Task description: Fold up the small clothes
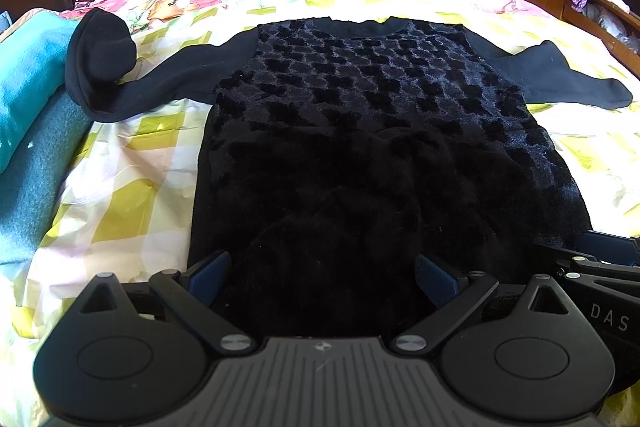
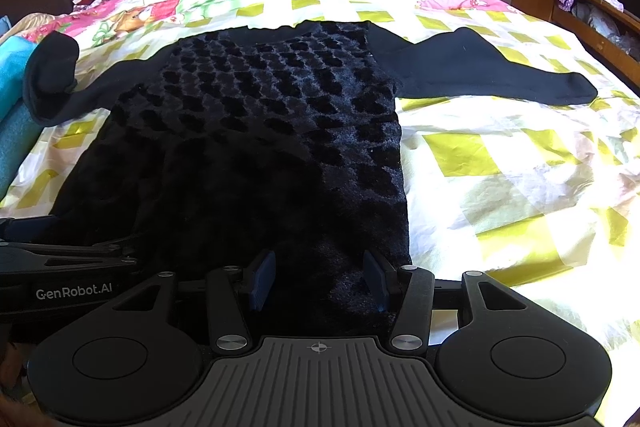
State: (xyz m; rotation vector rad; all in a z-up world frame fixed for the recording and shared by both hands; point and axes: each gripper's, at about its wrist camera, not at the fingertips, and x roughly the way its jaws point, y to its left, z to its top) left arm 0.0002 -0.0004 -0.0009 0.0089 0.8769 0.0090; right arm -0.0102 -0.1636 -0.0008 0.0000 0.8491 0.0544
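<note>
1. The black top lies spread flat on the bed, hem at the near edge, neckline toward the far side. Both grippers sit over the hem. The left gripper stands wide, with the plush fabric under and between its fingers but no pinch that I can make out. The right gripper is also parted, near the hem's right corner, gripping nothing.

2. A close from this pose may take only the top layer of the plush – the back panel would stay on the bed and the fold would split open.

3. The pile looks thick and slippery, I judge, so a shallow bite at the hem could slide out during a lift.

4. The left sleeve is not flat – its cuff is doubled back and stands up against the teal blanket at the bed's left edge. Folding the body over it would likely trap a lump.

5. The right sleeve stretches out toward the bed's right side; left out, it would trail from the finished bundle.

6. The checked sheet is loose and wrinkled, so a low grab could catch it with the hem.

7. The grippers are just beside each other, so uneven lifting may skew the fold.
</note>
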